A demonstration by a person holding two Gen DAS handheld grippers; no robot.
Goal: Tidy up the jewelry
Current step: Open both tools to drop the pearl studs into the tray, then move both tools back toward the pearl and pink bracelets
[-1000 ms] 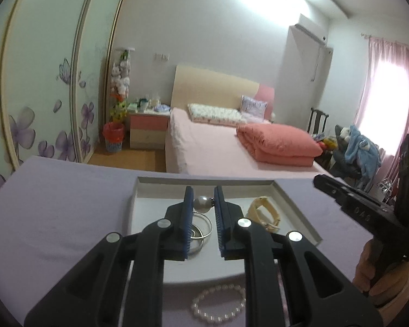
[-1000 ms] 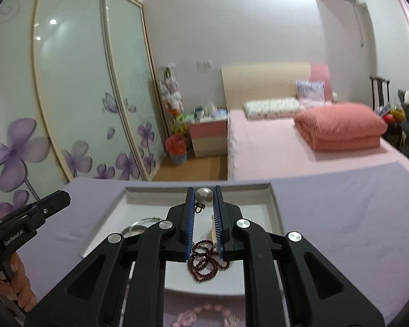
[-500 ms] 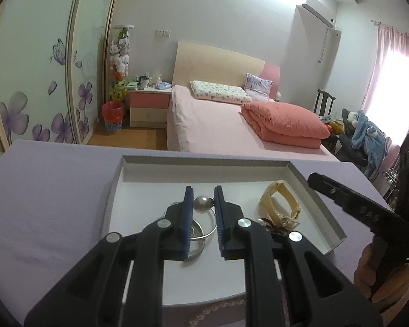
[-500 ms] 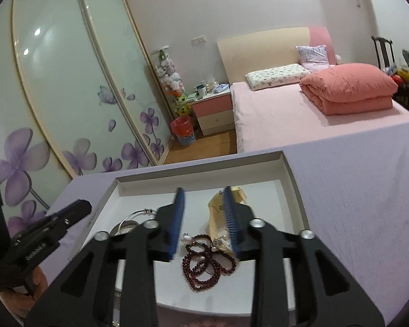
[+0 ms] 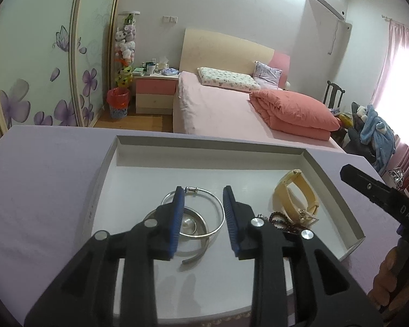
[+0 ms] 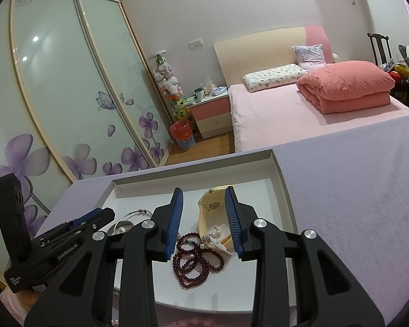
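Note:
A white tray (image 5: 117,169) sits on the purple table. My left gripper (image 5: 201,212) is open and empty above silver bangles (image 5: 204,218), with a pearl piece (image 5: 186,224) lying inside them. A cream watch (image 5: 295,196) and dark red beads (image 5: 280,219) lie at the tray's right. My right gripper (image 6: 204,218) is open and empty over the dark red bead bracelet (image 6: 196,261), a pearl earring (image 6: 216,234) and the cream watch (image 6: 212,207). The left gripper (image 6: 95,218) shows at the left of the right wrist view, by the bangles (image 6: 128,220).
The purple table (image 6: 354,190) spreads around the tray (image 6: 283,190). A pink bead bracelet (image 6: 182,321) lies just in front of the tray's near edge. A bed (image 5: 231,109), nightstand (image 5: 155,92) and sliding wardrobe doors (image 6: 54,95) stand beyond the table.
Both grippers have opened and let go of their pearl pieces into the tray. Both have moved forward and lower over the tray.

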